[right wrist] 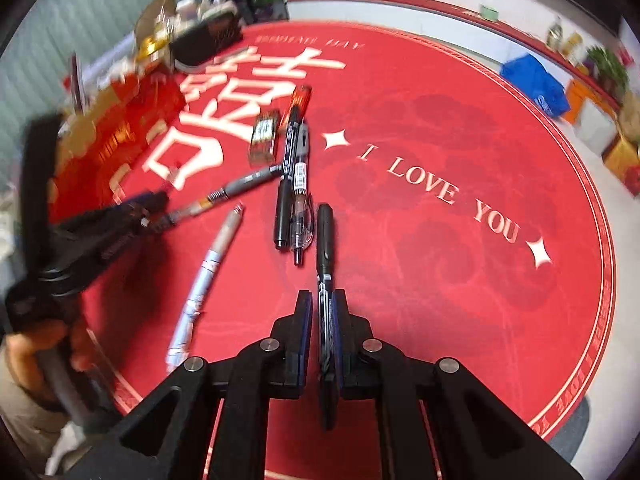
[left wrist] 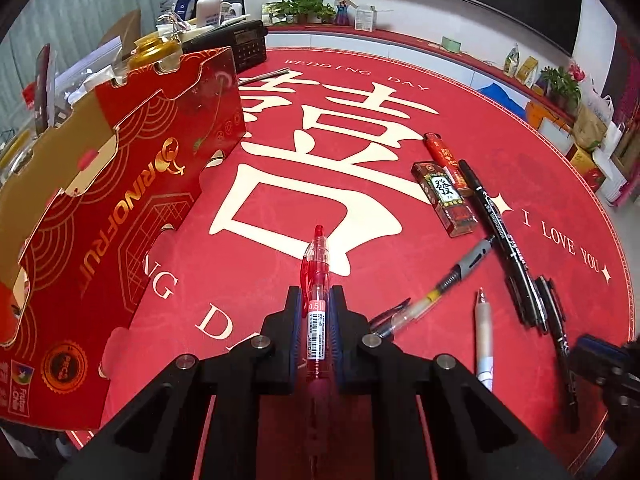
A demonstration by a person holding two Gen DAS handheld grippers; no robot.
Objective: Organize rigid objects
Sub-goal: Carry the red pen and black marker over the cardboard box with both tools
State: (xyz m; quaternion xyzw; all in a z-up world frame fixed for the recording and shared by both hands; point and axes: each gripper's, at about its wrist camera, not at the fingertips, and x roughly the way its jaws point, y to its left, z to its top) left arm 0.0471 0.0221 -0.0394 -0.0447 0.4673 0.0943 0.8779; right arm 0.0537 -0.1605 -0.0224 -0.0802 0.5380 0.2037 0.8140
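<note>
The left tongs [left wrist: 316,312] are clamped on a red gel pen [left wrist: 316,280] whose barrel label reads "0.5"; the right tongs [right wrist: 324,312] are pinched shut on a black marker [right wrist: 325,248], gripped near its middle so both ends stick out. Both pens ride along the fingers rather than across them, so I judge either could slide or pivot out if the wrist tips on the way to the red carton [left wrist: 120,200] at the left, printed "RINOFRUT". Its scalloped wall could also catch a protruding pen end. Still on the desk [left wrist: 400,280] lie a grey-grip pen [left wrist: 448,276], a silver pen [left wrist: 483,336], another black marker [left wrist: 508,240], a small box marked "發" [left wrist: 446,196] and a red lighter [left wrist: 444,156]. The cloth reads "WEDDING DAY" and "I LOVE YOU".
</note>
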